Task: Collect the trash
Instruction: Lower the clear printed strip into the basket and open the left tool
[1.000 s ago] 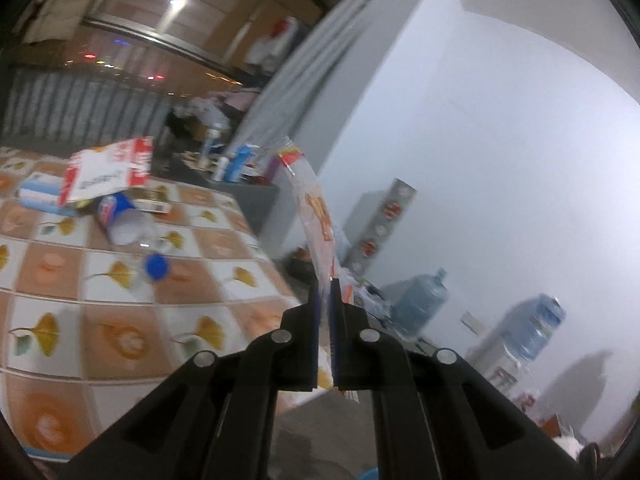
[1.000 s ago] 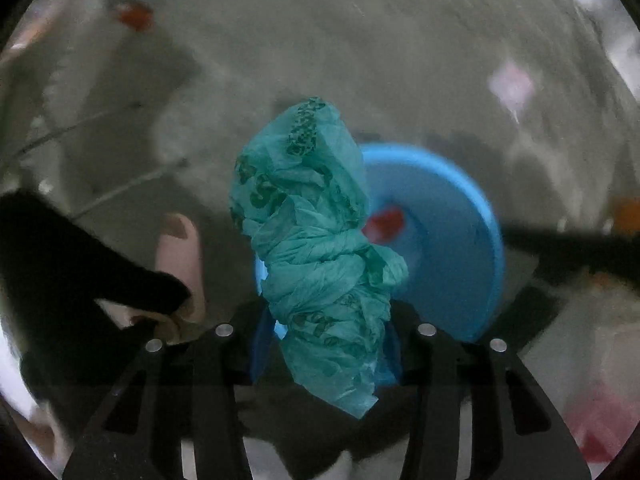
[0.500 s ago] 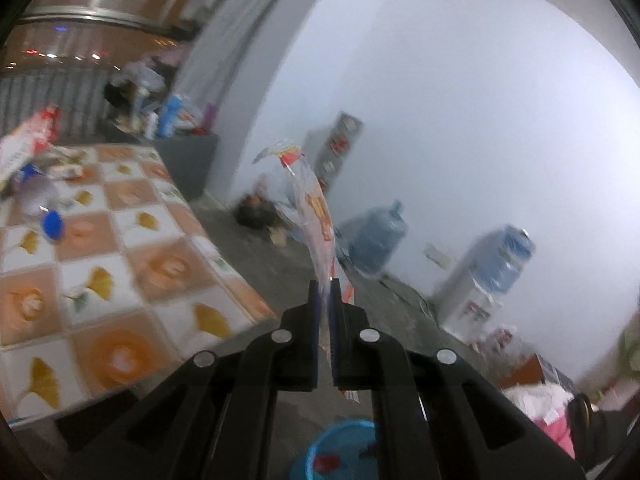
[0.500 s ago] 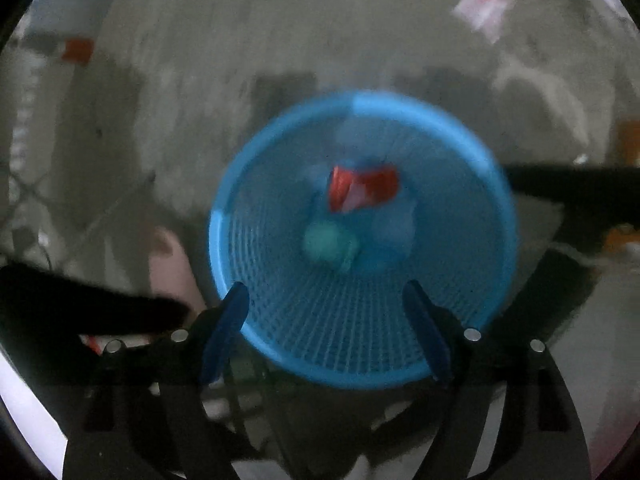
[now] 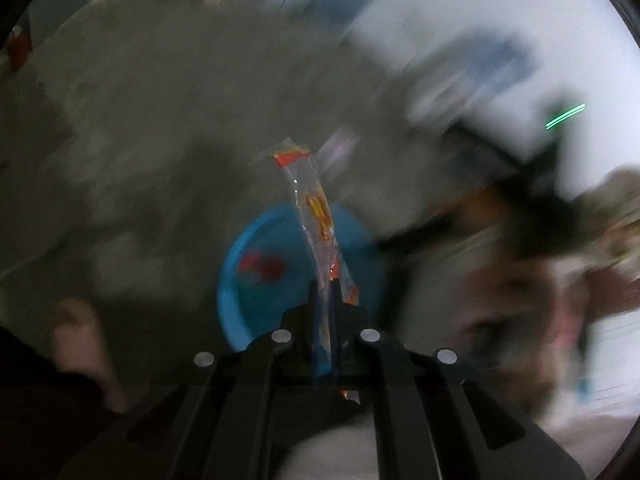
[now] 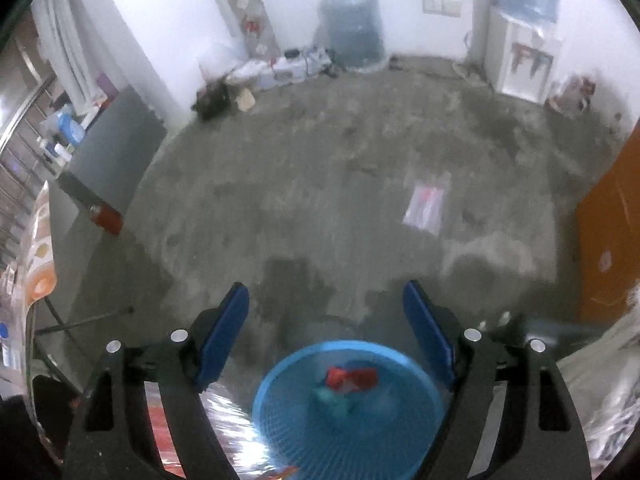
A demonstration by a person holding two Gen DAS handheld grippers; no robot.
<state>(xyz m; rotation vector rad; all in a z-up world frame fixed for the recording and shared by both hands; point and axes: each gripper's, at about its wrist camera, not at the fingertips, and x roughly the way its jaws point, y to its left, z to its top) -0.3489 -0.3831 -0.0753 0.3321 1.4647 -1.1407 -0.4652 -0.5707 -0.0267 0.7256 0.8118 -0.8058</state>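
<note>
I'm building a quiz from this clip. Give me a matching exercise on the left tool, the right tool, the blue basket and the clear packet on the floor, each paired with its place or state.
Column one:
1. left tool
2. right tool
3. blue basket
4. clear packet

Column two:
A. lying flat on the concrete floor, beyond the basket
B. open, nothing between its pads
C. shut on a thin snack wrapper
D. holding red and teal scraps

Pairs: 1-C, 2-B, 3-D, 4-A

Grey concrete floor carries a blue mesh basket at six o'clock. A clear wrapper lies flat at two o'clock, a water jug at twelve.
</note>
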